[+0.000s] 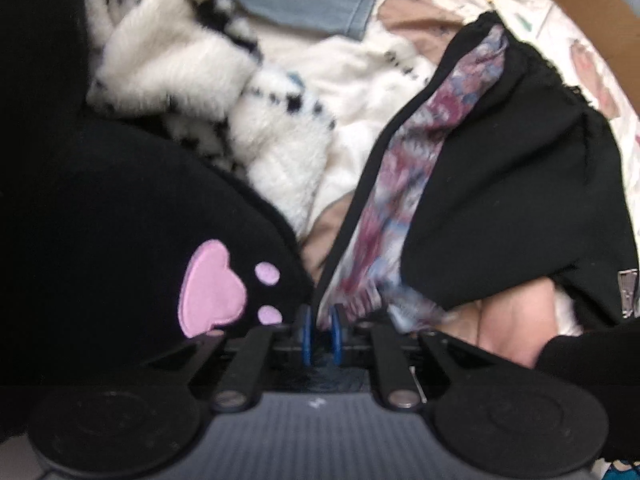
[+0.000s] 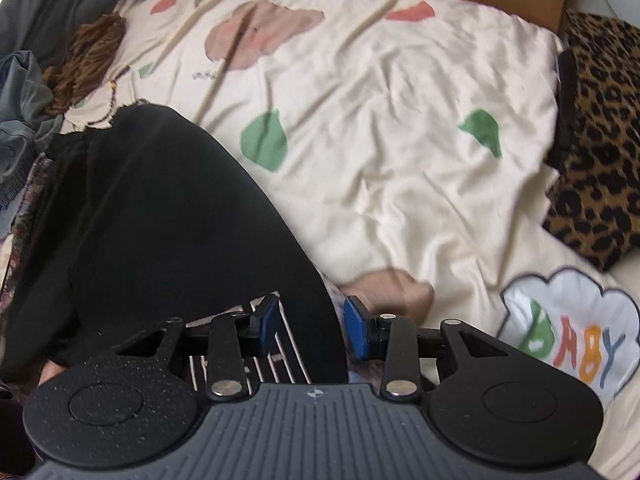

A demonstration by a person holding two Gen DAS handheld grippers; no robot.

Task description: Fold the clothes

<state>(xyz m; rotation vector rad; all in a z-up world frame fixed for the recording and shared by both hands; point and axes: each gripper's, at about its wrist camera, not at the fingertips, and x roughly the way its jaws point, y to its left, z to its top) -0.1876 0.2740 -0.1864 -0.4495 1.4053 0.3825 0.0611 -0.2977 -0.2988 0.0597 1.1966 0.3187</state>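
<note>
Left gripper point(image 1: 320, 330) fingers point(image 1: 306, 332) seemingly narrow.

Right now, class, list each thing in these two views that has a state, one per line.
left gripper: jaws narrowly apart, black hem edge between them
right gripper: closed on the black garment
black garment: bunched, patterned lining exposed
paw-print garment: heaped
fleece: crumpled
cream quilt: spread, wrinkled

bare cream quilt point(image 2: 400, 140) lies open; leopard cushion point(image 2: 596, 152) and black garment point(image 2: 160, 220) flank it.
</note>
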